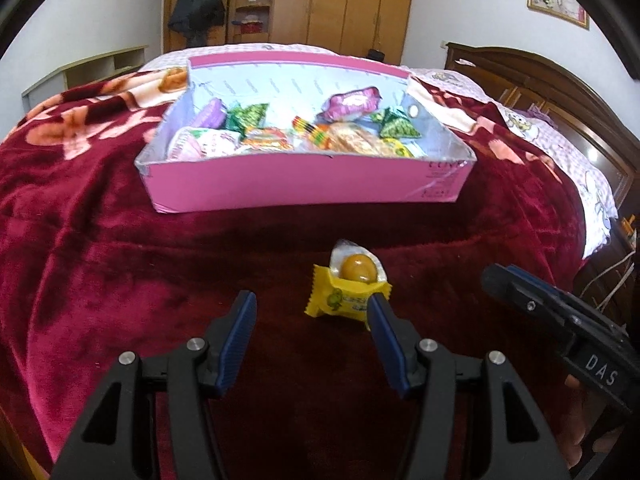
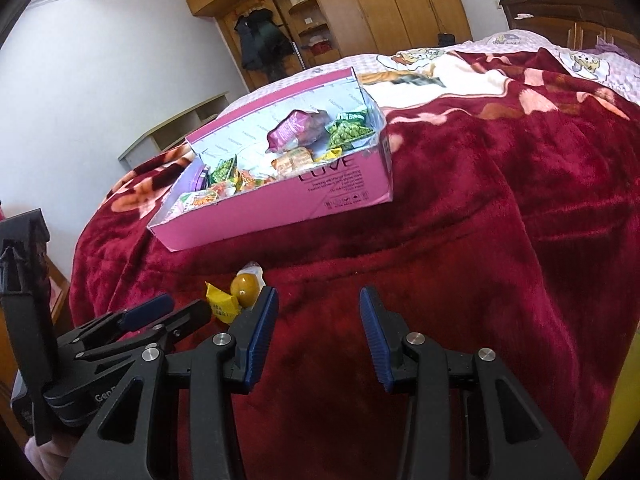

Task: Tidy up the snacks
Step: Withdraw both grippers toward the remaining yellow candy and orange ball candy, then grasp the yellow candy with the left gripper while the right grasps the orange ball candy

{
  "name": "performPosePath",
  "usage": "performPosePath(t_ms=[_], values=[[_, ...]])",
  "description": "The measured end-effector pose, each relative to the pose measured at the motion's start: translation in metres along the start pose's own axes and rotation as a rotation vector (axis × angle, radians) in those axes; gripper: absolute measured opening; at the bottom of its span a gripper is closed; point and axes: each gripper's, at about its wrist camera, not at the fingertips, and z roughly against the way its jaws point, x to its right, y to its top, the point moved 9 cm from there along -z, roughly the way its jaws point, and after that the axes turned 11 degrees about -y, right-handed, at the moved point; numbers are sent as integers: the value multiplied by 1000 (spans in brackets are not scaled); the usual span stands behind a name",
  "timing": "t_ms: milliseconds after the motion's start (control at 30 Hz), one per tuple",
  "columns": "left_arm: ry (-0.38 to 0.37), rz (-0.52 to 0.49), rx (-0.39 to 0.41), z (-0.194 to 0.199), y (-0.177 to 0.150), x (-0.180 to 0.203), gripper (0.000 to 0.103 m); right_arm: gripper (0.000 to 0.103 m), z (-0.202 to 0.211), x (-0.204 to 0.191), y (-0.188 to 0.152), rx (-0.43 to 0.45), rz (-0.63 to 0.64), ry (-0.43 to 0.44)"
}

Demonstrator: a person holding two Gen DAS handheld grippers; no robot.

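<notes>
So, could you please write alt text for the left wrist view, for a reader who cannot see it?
An open left gripper hovers over a dark red blanket, just short of a yellow snack packet with a round yellow sweet resting against it. Behind them, a pink box holds many wrapped snacks; the right gripper enters at the right edge.

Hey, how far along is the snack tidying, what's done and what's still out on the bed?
Mostly done: the pink box already holds a pile of wrapped snacks. In hand: nothing yet. The left gripper and the right gripper are both open and empty. Left: one yellow snack packet lies on the red blanket in front of the box, beside the left gripper's fingertip.
</notes>
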Motion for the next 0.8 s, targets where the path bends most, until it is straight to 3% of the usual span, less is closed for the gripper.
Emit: performPosePath(t_ms=[100,300,633,800], values=[[-14,-4,-11,-5,-2,4,67,44,-2,3,-2,-9,-13,5],[-21,-12,-20,-15,-4,8,68,44,-2,6,-5,-14,-23,16],[46,-44,-25,-30,-2,5,68,44,-6,7,-11,-25,-29,31],[31,-34,-24,-31,-5,4,44,44,-6,7,-13,-27,-25,31]])
